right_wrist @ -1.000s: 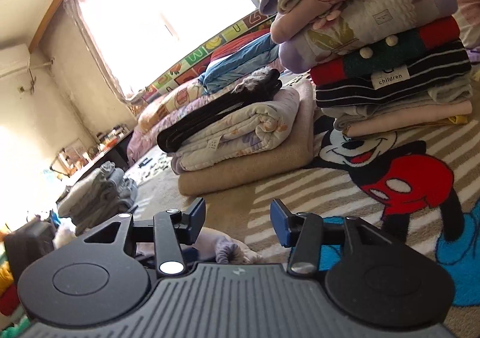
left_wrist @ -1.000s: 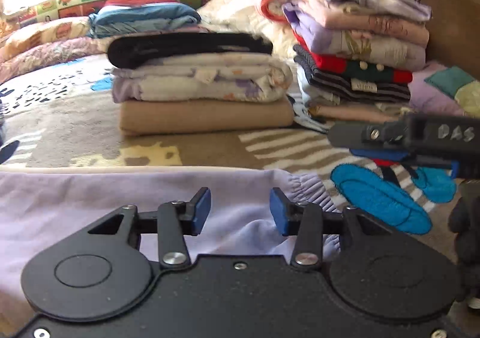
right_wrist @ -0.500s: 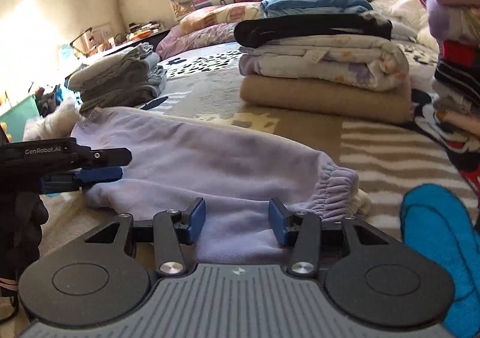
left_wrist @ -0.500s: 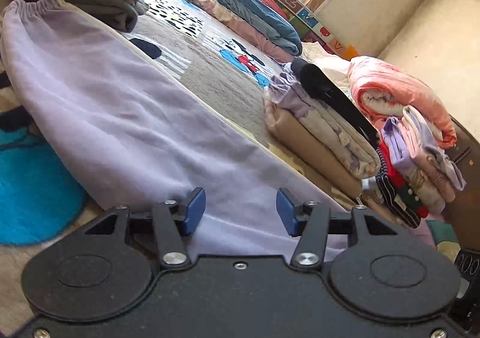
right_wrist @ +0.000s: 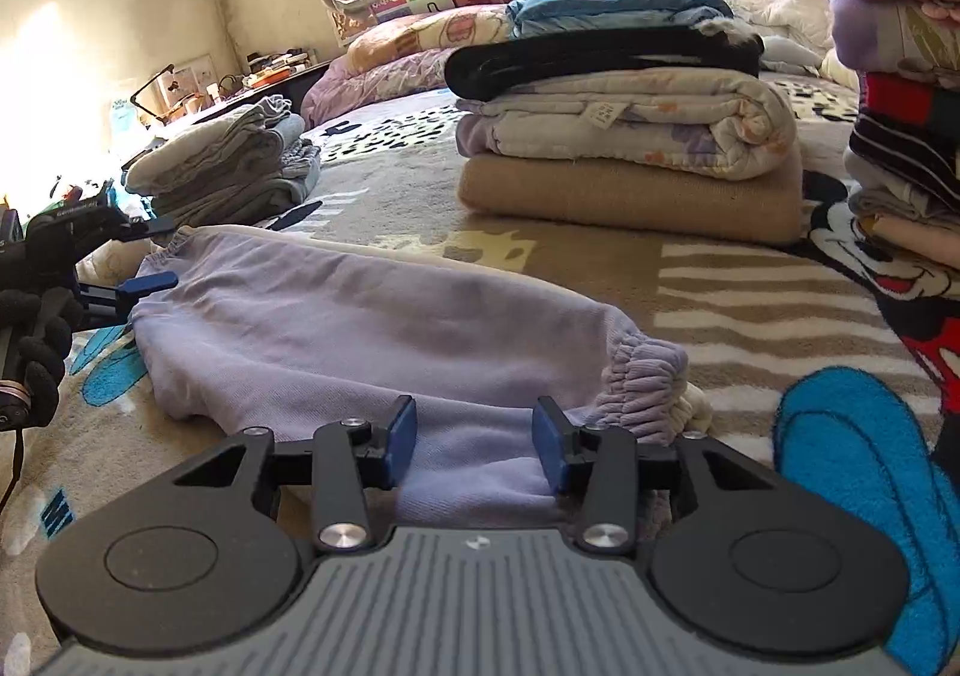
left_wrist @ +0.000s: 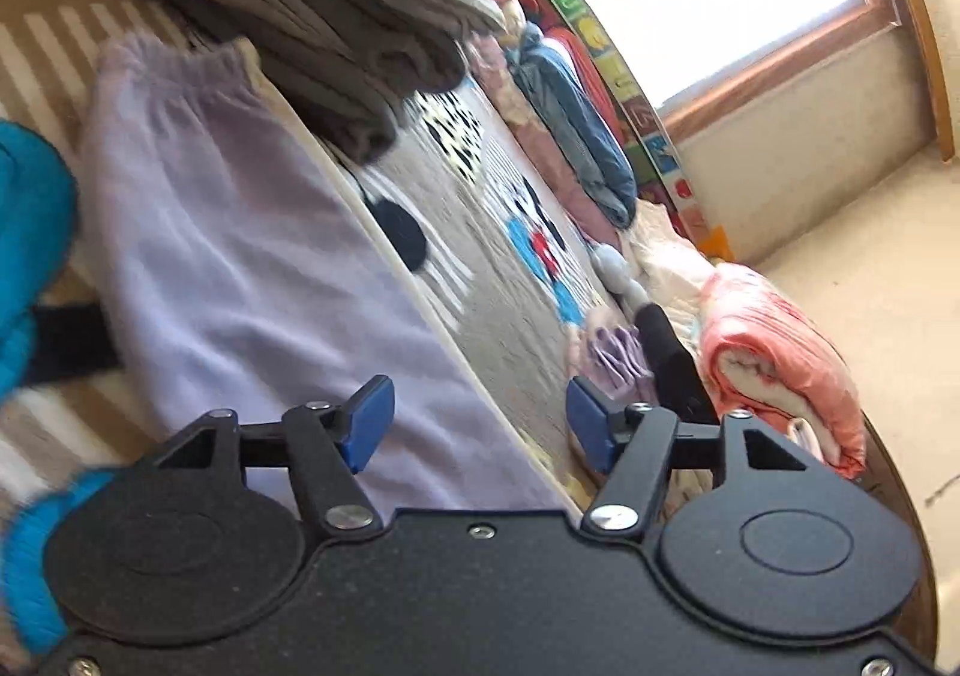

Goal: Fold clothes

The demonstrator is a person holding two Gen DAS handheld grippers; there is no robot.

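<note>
A lilac pair of trousers point(right_wrist: 336, 328) lies flat on the cartoon-print blanket, with its elastic cuff point(right_wrist: 645, 376) at the right. In the left wrist view the same lilac trousers point(left_wrist: 240, 268) stretch away from me. My right gripper point(right_wrist: 474, 445) is open, its blue pads on either side of the near edge of the cloth by the cuff. My left gripper point(left_wrist: 480, 421) is open over the cloth's long edge; it also shows in the right wrist view point(right_wrist: 141, 256) at the far left end of the trousers.
A folded grey pile point(right_wrist: 234, 165) sits beyond the left end of the trousers. A stack of folded blankets point(right_wrist: 630, 135) stands behind, and a tall clothes stack point(right_wrist: 906, 75) at the right. A pink folded item point(left_wrist: 780, 364) lies in the left wrist view.
The left gripper has swung to the trousers' far left end and opened wider. The right gripper has come down closer to the cloth near the cuff.
</note>
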